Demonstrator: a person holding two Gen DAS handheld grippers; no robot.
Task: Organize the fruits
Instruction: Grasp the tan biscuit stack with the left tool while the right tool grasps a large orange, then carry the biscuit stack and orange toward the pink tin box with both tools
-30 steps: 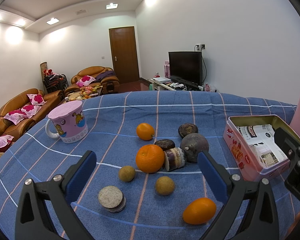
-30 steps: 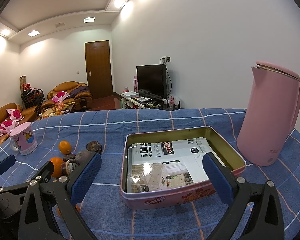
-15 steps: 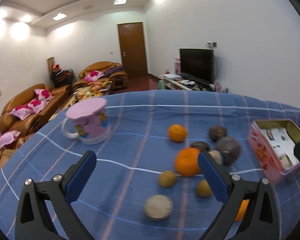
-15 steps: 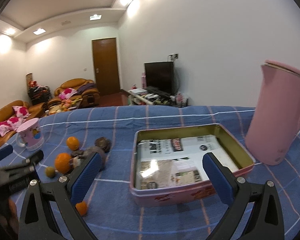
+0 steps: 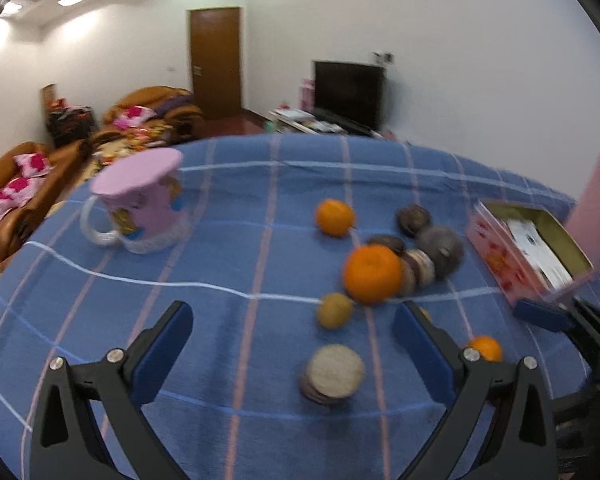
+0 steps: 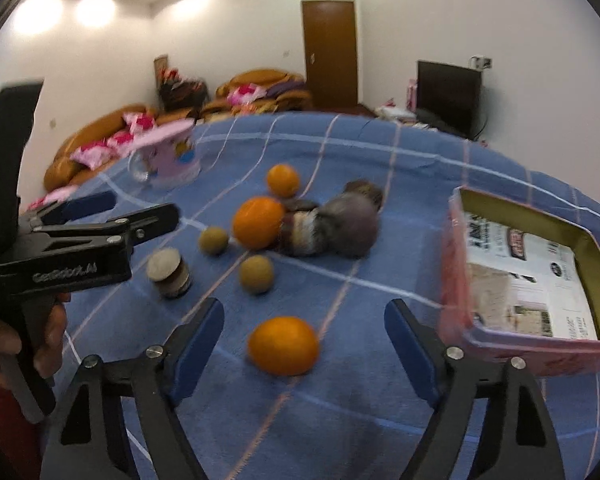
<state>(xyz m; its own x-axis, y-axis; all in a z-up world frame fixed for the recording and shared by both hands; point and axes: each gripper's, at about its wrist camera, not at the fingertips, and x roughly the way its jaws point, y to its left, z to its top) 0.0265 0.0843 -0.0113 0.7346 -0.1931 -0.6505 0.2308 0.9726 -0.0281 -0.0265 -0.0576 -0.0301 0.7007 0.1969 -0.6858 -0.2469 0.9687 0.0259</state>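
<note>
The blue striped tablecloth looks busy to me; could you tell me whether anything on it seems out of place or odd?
Mostly no. The fruit lies loose on the blue striped tablecloth, not in the open pink tin box: a near orange, a large orange against some dark round fruits. Nothing looks spilled or damaged, though both views are blurred.

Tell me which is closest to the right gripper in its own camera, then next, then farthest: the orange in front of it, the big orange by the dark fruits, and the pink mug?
From the right gripper:
1. Nearest orange, just ahead between the open fingers.
2. Big orange, mid-table, touching the dark fruits.
3. Pink mug, far back on the left.
</note>
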